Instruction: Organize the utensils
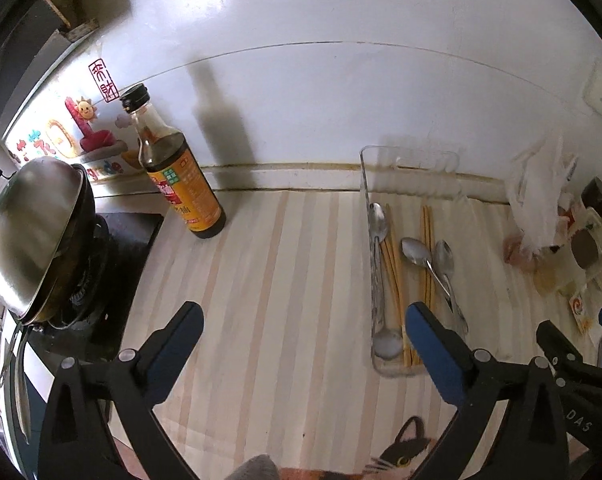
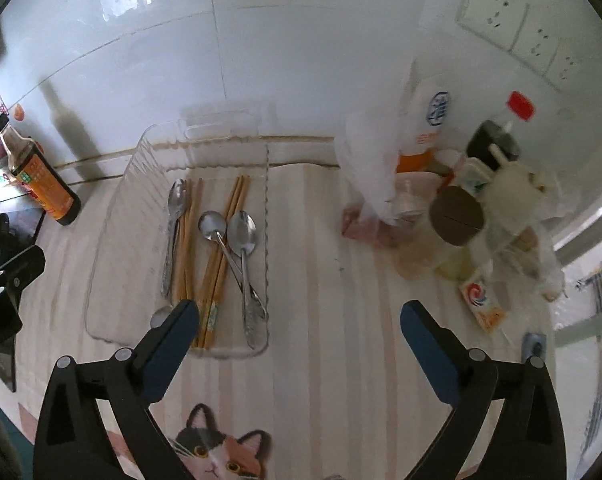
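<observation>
The utensils, spoons (image 2: 243, 232) and chopsticks (image 2: 221, 248), lie inside the clear tray (image 2: 113, 216) near the worktop's back edge, by the wall. Both the left gripper (image 1: 301, 332) and right gripper (image 2: 299, 328) stand wide with nothing between their fingers, above the tray's near end. Judged from this, the sensible step is checking that handles lie parallel, then nudging the crossed spoons straight.

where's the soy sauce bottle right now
The soy sauce bottle stands upright at the far left of the right wrist view, near the wall, left of the clear tray; in the left wrist view it stands between the wok and that tray.
</observation>
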A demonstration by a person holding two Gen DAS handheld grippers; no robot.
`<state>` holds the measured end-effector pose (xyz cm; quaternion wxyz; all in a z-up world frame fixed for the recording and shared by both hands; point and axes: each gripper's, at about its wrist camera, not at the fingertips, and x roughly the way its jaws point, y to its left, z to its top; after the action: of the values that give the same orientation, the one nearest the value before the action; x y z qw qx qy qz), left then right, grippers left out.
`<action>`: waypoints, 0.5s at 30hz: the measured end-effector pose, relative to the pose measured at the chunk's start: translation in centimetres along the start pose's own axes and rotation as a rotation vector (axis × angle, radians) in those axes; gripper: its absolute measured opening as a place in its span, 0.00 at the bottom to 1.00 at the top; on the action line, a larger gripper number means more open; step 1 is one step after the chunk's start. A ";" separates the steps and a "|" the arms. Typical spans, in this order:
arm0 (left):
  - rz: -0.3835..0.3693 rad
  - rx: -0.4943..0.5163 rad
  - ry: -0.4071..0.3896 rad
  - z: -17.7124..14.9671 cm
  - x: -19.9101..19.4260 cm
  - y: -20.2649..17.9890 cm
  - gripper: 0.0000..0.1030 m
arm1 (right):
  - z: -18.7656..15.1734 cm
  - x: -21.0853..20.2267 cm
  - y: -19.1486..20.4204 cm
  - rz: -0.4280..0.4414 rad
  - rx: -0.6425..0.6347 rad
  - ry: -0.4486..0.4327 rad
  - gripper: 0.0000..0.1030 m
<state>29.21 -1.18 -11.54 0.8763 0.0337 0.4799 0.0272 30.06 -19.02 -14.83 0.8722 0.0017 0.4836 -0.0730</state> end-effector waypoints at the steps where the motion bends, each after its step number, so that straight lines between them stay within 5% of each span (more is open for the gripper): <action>1: -0.008 0.002 -0.005 -0.3 -0.5 0.2 1.00 | -0.3 -0.5 0.0 -0.012 0.004 -0.008 0.99; 15: -0.055 0.015 -0.128 -5.5 -11.0 1.4 1.00 | -6.0 -12.0 -1.2 -0.038 0.062 -0.176 1.00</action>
<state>18.66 -0.47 -5.17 0.9054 0.0288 0.4236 -0.0028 18.58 -18.24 -7.79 0.9092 0.0130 0.4028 -0.1045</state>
